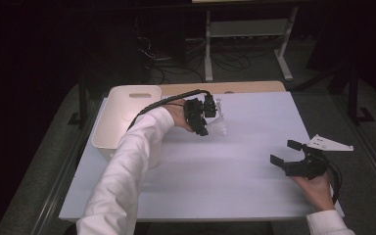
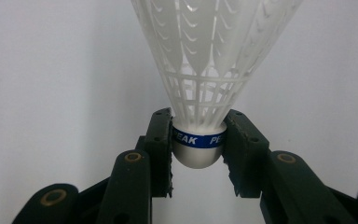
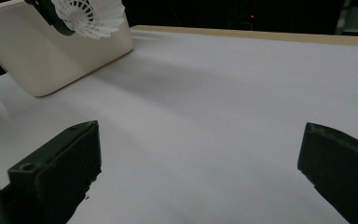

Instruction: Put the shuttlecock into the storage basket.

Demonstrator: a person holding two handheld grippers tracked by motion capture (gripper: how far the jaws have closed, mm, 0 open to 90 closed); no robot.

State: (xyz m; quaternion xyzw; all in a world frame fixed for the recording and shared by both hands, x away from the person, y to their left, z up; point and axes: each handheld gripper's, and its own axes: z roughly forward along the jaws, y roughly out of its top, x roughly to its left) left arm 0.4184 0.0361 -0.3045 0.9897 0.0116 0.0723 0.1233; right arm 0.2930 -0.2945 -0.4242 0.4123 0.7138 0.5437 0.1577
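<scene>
Shuttlecock [image 2: 200, 93]: white plastic, lattice skirt, rounded white cap ringed by a blue band; clamped at the cap, held above the table near its far middle, just right of the bin. Skirt top cut off by the frame edge in the left gripper view; band lettering partly covered by the fingers, reading "EAK" and "PE". Small and pale against the table in the high view [image 1: 218, 125].

Left gripper [image 2: 198, 144]: fingers [image 2: 161, 140] closed on either side of the cap, skirt pointing away from the camera. In the high view [image 1: 200, 117], lifted off the table, cable arching back over a white sleeve.

Bin [image 1: 127, 115]: cream, rectangular, at the far left of the table; near side hidden behind the left forearm. Cut off at the upper left in the right gripper view [image 3: 51, 51].

Right gripper [image 1: 289, 156]: low at the near right of the table, fingers [image 3: 60, 163] spread wide apart with nothing between them; grey three-cornered plate on top.

Table [image 1: 254, 147]: flat white surface, wooden strip along the far edge.

Background: dark, cables and a shelf frame hard to make out.
</scene>
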